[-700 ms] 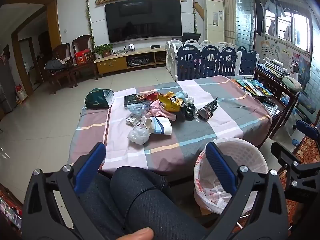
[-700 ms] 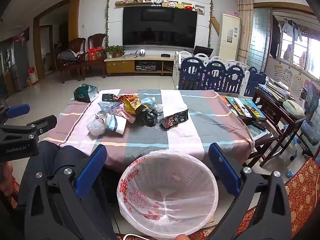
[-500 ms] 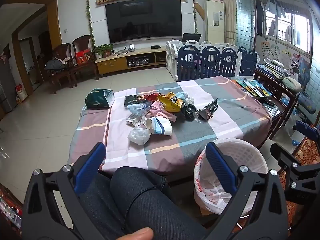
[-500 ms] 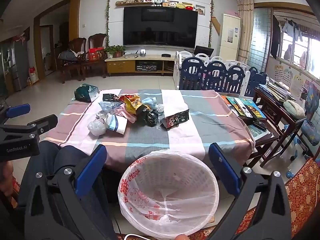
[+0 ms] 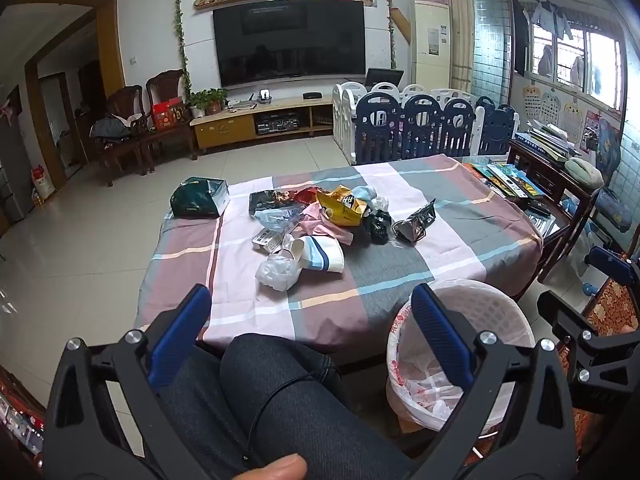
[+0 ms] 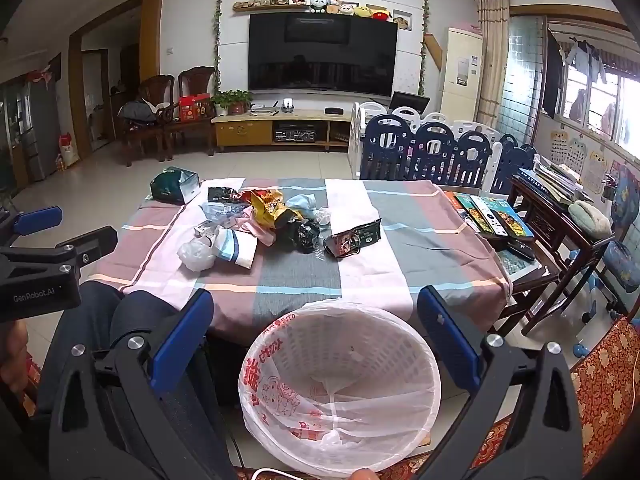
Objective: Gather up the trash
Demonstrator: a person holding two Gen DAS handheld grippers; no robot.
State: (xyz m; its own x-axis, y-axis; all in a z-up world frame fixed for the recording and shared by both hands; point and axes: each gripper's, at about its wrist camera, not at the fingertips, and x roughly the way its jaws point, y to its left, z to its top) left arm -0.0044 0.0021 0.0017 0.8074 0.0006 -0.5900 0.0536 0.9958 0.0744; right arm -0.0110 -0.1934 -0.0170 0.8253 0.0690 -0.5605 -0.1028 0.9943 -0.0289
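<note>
Both grippers hang with jaws spread wide and nothing between them: the left gripper (image 5: pixel 308 316) above a person's knee (image 5: pixel 280 392), the right gripper (image 6: pixel 316 320) over the lined white bin (image 6: pixel 340 384); the trash pile (image 6: pixel 260 228) lies well ahead on the checked tablecloth (image 6: pixel 400 256)

Both grippers: black frames, blue ribbed pads (image 5: pixel 176 340), silver screws. Left gripper (image 6: pixel 40 280) bears white "GenRobot.AI" lettering. Dark trousers (image 5: pixel 288 408), thin black cable at 6 o'clock.
</note>
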